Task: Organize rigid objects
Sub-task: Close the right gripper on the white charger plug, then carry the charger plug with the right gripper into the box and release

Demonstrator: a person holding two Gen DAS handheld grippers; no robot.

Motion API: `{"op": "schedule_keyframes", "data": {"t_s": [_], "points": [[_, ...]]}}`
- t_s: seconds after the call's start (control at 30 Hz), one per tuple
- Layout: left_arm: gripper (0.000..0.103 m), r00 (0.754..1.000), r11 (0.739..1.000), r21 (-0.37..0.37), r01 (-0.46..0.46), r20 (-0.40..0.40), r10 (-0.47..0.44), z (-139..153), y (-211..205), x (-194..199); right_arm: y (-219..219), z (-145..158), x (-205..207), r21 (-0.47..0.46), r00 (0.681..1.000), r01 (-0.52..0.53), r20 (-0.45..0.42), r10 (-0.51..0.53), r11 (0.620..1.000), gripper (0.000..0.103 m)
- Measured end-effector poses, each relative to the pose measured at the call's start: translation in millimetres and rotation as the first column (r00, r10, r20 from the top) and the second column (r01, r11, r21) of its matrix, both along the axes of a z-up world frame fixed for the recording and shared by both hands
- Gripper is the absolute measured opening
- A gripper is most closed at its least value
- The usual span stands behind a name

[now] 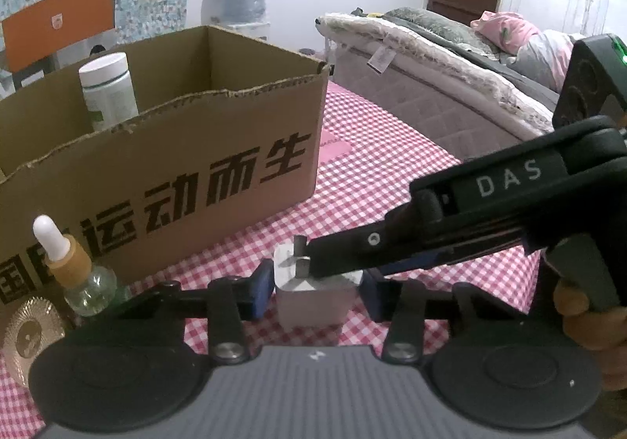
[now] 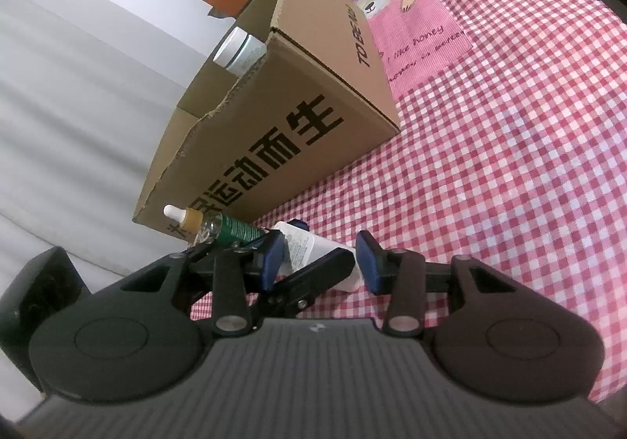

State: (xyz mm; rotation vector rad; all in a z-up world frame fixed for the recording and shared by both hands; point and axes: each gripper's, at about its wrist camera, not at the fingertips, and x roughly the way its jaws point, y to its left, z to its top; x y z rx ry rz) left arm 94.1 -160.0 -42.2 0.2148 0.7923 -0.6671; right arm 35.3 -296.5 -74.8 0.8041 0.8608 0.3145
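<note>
I had the left gripper [image 1: 317, 292] tilted downward at lower centre, fingers straddling the white charger [image 1: 313, 296], contact unclear. The right gripper [image 1: 313, 258], fingers apart, crossed over its prongs. The cardboard box [image 1: 203, 172] stood upper left, a dropper bottle [image 1: 78, 270] beside it.

A red-and-white checked tablecloth [image 1: 392, 164] lies under a brown cardboard box with black lettering [image 1: 176, 164], a white plug adapter [image 1: 313, 302], an amber-collared clear dropper bottle [image 1: 84, 274] and blue gripper pads [image 1: 261, 288].
</note>
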Motion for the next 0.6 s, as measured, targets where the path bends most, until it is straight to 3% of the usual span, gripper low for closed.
{"op": "schedule_keyframes", "data": {"t_s": [0.6], "points": [[0.045, 1.000, 1.000, -0.003, -0.016, 0.020, 0.017, 4.4, 3.4, -8.2, 4.1, 7.8, -4.4, -0.028, 1.000, -0.011, 0.008, 0.011, 1.000, 0.039]]}}
